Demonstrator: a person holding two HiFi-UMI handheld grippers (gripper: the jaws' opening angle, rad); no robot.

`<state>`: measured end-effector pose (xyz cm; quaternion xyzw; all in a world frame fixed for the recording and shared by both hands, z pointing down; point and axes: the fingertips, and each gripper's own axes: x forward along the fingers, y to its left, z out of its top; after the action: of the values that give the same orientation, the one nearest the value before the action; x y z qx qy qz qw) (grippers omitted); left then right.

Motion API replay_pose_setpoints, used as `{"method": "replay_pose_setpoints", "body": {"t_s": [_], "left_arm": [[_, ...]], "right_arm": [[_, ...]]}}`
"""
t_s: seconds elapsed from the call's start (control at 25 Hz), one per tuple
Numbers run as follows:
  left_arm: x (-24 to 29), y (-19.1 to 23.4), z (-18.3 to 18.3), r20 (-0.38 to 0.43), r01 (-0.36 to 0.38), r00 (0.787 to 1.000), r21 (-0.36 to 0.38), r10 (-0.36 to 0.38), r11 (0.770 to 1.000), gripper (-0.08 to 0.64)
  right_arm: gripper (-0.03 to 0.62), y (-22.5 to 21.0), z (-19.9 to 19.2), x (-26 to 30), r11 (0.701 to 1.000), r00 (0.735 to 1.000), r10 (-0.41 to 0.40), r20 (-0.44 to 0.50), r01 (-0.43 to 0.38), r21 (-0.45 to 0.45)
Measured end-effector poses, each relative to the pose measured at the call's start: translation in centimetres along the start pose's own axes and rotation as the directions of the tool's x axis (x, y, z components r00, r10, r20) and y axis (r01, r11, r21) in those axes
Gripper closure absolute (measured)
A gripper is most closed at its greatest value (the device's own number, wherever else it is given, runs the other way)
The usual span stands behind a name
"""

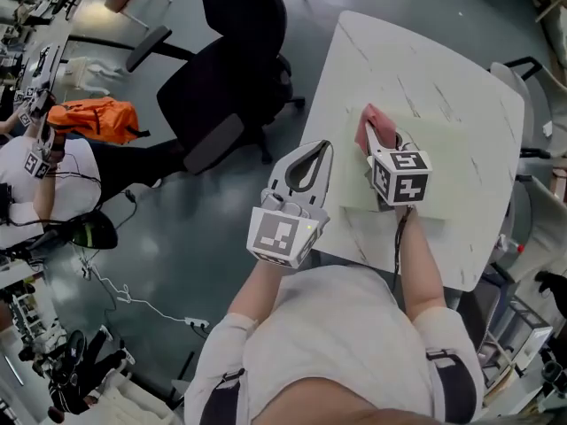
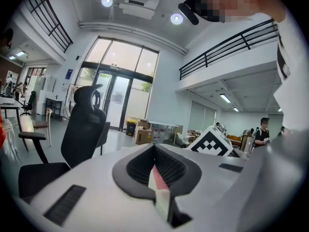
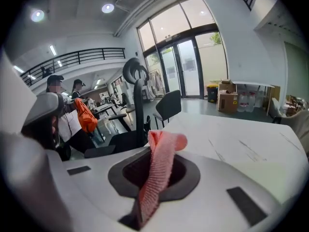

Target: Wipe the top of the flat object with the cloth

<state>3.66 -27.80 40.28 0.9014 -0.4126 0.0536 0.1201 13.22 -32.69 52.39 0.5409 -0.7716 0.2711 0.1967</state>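
White table (image 1: 407,60), green mat (image 1: 461,162): my R tongs (image 1: 383,149) clamp pink cloth (image 1: 370,124) over mat corner; L tongs (image 1: 304,168) closed, empty.

White top (image 1: 337,326), dark armbands (image 1: 447,383); left gripper (image 1: 321,149) and right gripper (image 1: 386,142) pale grey, each bearing a black-and-white marker cube (image 1: 282,235).

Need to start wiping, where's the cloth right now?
Head view, right of centre: the pink cloth is clamped in the right gripper, at the left edge of the pale flat sheet.
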Motion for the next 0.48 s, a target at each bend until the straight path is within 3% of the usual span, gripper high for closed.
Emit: {"method": "replay_pose_setpoints", "body": {"t_s": [0.48], "left_arm": [[-2.0, 1.4, -0.2, -0.006, -0.066, 0.998, -0.019, 0.066, 0.998, 0.545]], "right_arm": [[0.561, 0.4, -2.4, 5.5, 0.980, 0.970, -0.090, -0.228, 0.047, -0.191]]}}
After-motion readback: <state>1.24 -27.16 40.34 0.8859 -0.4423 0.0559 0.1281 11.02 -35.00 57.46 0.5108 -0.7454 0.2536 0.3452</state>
